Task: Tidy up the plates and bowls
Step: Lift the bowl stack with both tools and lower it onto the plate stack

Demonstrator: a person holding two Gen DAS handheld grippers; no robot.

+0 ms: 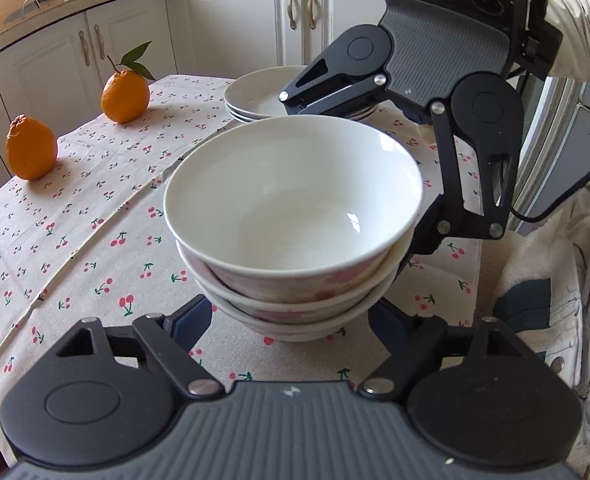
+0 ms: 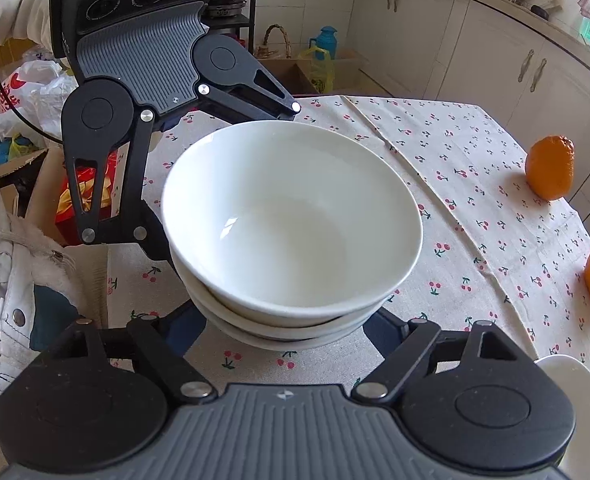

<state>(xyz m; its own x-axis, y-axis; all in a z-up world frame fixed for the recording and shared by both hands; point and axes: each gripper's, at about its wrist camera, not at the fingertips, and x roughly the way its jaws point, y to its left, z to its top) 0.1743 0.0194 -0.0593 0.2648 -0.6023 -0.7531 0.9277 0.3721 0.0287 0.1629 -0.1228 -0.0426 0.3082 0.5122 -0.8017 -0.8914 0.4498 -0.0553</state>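
Note:
Three white bowls with pink print sit nested in one stack [image 1: 295,208] on the cherry-print tablecloth [image 1: 75,240]. My left gripper [image 1: 291,316] straddles the lowest bowls from the near side, with its dark fingers [image 1: 191,320] against both flanks of the stack. In the right wrist view the same stack [image 2: 291,216] fills the middle. My right gripper [image 2: 285,324] straddles its base from the opposite side, fingers [image 2: 387,328] touching the lowest bowl. Each gripper's tips are partly hidden under the bowls. A pile of white plates [image 1: 255,96] stands behind the stack.
Two oranges [image 1: 125,96] [image 1: 31,148] rest near the table's far left edge. A white plate rim [image 2: 575,400] shows at the lower right. White cabinets [image 1: 235,20] ring the room. A padded jacket [image 1: 555,280], bags and boxes [image 2: 23,92] crowd the floor beside the table.

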